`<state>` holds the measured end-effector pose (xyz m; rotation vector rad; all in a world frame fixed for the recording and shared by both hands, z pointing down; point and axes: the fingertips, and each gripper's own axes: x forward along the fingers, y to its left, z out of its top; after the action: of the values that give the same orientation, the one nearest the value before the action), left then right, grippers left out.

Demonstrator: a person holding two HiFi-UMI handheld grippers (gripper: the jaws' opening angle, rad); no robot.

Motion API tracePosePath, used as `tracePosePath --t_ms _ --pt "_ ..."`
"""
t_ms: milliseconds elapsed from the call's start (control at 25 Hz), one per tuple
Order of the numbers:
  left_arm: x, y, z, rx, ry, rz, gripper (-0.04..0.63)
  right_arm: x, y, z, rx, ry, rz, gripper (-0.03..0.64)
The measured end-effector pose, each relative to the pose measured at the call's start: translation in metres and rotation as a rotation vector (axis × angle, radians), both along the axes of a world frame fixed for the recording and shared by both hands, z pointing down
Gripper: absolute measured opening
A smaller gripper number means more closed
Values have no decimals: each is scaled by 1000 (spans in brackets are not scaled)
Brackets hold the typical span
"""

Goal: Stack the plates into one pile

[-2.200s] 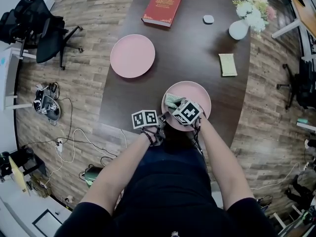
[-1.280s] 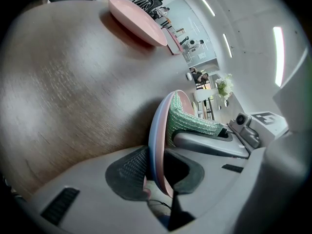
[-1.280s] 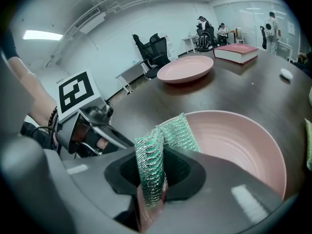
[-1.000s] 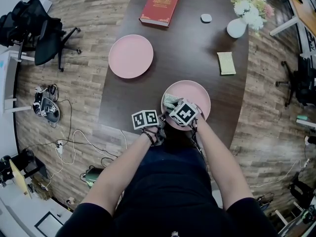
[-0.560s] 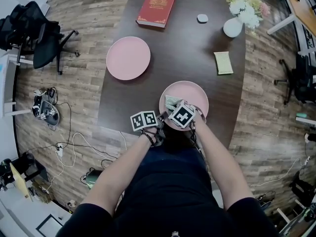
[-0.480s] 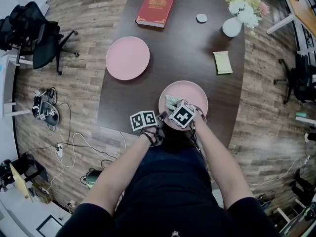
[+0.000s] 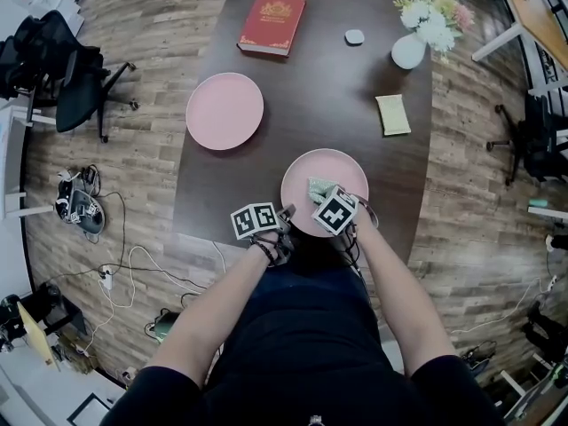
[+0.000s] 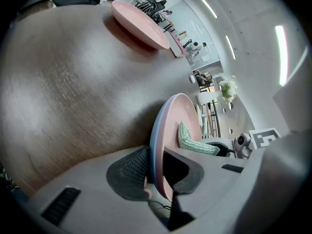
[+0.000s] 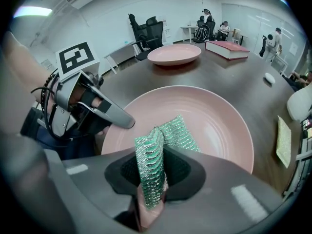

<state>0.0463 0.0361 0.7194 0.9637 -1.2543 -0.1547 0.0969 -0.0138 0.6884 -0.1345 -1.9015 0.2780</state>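
- left tool (image 8: 157, 174) pinches the near plate (image 7: 335, 165) by its rim;
- right tool (image 9: 152, 182) pinches a green cloth (image 9: 171, 133) over that plate;
- second plate (image 7: 224, 111) lies well beyond it

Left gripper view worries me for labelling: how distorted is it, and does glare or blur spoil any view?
Left gripper view: heavy fisheye, black corners, table bulging, ceiling lights blown out, yet the nearer pink plate in the left tool reads sharp. Right gripper view: green scouring pad crisp, soft sheen on the table. Head view: floorboards bow, no blur.
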Motion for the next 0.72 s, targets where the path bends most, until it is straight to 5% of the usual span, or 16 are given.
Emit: tracePosePath --t_ms 720 --pt "-1 0 2 -14 -13 -2 51 52 -25 9 70 163 87 84"
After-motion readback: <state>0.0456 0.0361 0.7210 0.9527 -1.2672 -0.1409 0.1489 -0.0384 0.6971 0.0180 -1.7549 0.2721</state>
